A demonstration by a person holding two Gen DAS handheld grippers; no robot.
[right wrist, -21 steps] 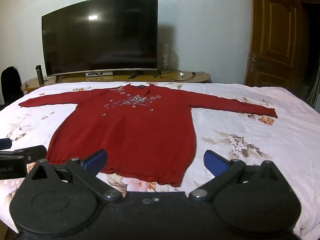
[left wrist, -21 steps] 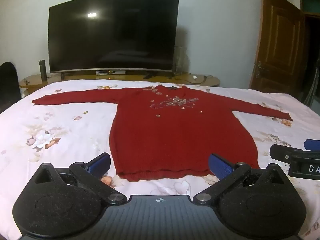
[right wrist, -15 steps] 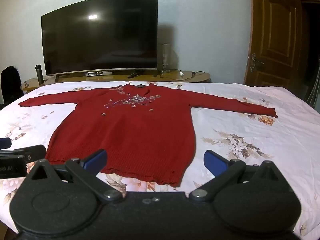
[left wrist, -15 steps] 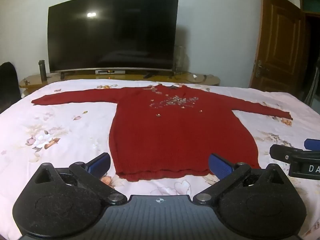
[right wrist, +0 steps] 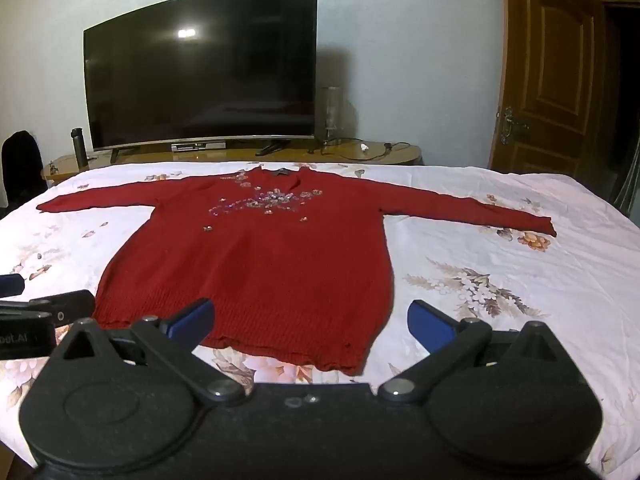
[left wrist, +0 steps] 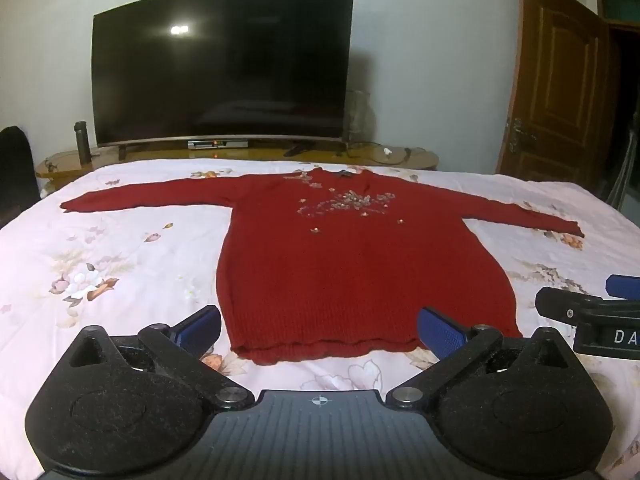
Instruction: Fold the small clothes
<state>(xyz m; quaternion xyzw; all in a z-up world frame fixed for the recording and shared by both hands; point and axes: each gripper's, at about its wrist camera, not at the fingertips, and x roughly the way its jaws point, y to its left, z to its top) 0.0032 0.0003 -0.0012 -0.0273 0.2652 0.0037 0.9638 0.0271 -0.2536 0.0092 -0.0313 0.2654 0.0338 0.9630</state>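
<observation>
Left wrist view is showing a dark red knitted long-sleeved sweater point(left wrist: 360, 264) lying flat and face up on a pale pink bedsheet with a printed flower pattern point(left wrist: 120, 256). Both sleeves are stretching out sideways, the neck is pointing toward the far edge of the bed, and the ribbed hem is lying nearest the camera. A cluster of small shiny beads is sitting across the chest. The left gripper point(left wrist: 319, 326), black with blue pads, is hovering just short of the hem with its jaws spread wide and nothing between them; the pads are not touching the fabric. At the right edge of this view, part of the right gripper point(left wrist: 588, 312) is showing beside the sweater's lower corner.

Right wrist view is looking at the same sweater point(right wrist: 260, 264) from a spot farther to the right, so the hem's right corner is lying between the spread blue pads. The right gripper point(right wrist: 310, 322) is likewise standing released, jaws fully apart, gripping nothing and hanging clear of the cloth. The left gripper's tip point(right wrist: 48, 312) is peeking in at the left edge, near the hem's other corner.

Beyond the bed, a large black curved television point(left wrist: 222, 66) is standing on a low wooden cabinet point(left wrist: 400, 158) against a pale wall, and a brown panelled wooden door point(left wrist: 560, 80) is standing ajar on the right.
</observation>
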